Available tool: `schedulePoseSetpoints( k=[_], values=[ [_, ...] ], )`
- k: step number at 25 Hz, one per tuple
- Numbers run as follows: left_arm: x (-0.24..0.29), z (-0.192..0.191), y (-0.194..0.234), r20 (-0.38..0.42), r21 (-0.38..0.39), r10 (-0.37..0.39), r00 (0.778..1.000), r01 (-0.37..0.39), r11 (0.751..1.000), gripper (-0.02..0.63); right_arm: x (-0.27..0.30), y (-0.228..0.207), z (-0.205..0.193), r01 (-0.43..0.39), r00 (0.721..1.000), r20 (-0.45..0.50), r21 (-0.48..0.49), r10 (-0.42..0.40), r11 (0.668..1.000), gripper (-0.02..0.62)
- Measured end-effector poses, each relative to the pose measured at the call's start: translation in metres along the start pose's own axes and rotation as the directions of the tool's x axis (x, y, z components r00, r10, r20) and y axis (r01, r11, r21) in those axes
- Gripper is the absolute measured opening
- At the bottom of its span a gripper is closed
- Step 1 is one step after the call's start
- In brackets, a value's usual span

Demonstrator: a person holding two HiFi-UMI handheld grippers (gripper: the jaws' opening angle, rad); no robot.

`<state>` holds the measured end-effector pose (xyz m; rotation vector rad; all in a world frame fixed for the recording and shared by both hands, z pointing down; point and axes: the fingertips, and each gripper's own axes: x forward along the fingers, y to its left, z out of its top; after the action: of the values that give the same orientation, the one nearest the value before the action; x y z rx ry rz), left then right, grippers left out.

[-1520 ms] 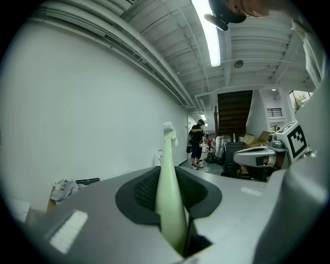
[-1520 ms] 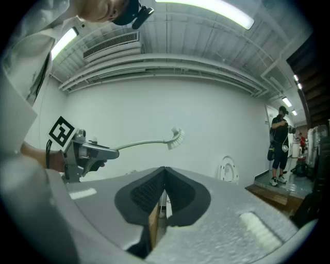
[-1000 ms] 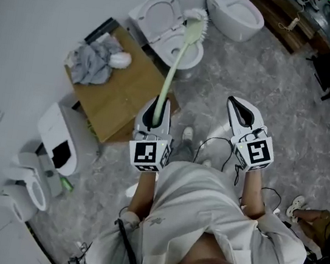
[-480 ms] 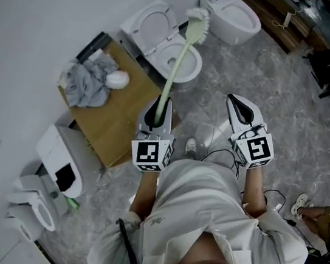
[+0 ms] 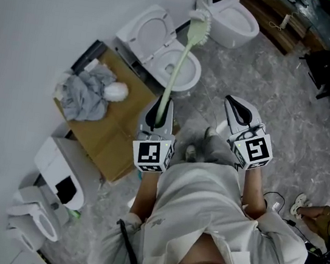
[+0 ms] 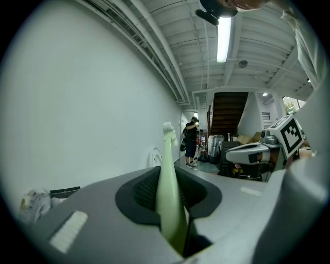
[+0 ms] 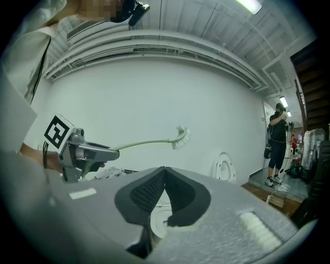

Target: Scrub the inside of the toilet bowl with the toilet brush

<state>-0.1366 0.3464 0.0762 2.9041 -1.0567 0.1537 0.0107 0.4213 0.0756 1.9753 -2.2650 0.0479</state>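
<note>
My left gripper (image 5: pixel 158 112) is shut on the pale green handle of the toilet brush (image 5: pixel 179 63), whose white bristle head (image 5: pixel 199 25) is raised in the air above and beyond the toilet. The open toilet bowl (image 5: pixel 186 70) stands just ahead with its lid (image 5: pixel 148 28) up against the wall. In the left gripper view the handle (image 6: pixel 168 181) runs up between the jaws. My right gripper (image 5: pixel 238 111) hangs to the right, shut and empty. In the right gripper view its jaws meet at the tips (image 7: pixel 164 171); the brush head (image 7: pixel 182 136) and the left gripper (image 7: pixel 88 152) show to the left.
A brown cardboard box (image 5: pixel 113 131) with a grey cloth (image 5: pixel 88 93) sits left of the toilet. A second toilet (image 5: pixel 231 13) stands farther back, more white fixtures (image 5: pixel 55 170) lie at the lower left. Cables (image 5: pixel 273 200) trail on the floor. A person (image 7: pixel 278 142) stands far off.
The whole view has shifted as the person steps closer to the toilet; the box and the fixtures slide left and down. The brush stays raised in the left gripper.
</note>
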Motion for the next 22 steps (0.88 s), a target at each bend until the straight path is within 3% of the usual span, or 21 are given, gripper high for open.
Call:
schedulePoseSetpoints(
  k=[12, 22],
  values=[
    [0.084, -0.003, 0.038, -0.030, -0.018, 0.079, 0.996, -0.080, 0.997, 0.101, 0.093, -0.058, 0.002, -0.087, 0.996, -0.009, -0.002, 0.087, 0.996, 0.005],
    [0.192, 0.005, 0.069, -0.055, -0.061, 0.194, 0.980, -0.197, 0.979, 0.101, 0.201, -0.137, 0.016, -0.236, 0.972, -0.023, -0.030, 0.235, 0.971, 0.005]
  ],
)
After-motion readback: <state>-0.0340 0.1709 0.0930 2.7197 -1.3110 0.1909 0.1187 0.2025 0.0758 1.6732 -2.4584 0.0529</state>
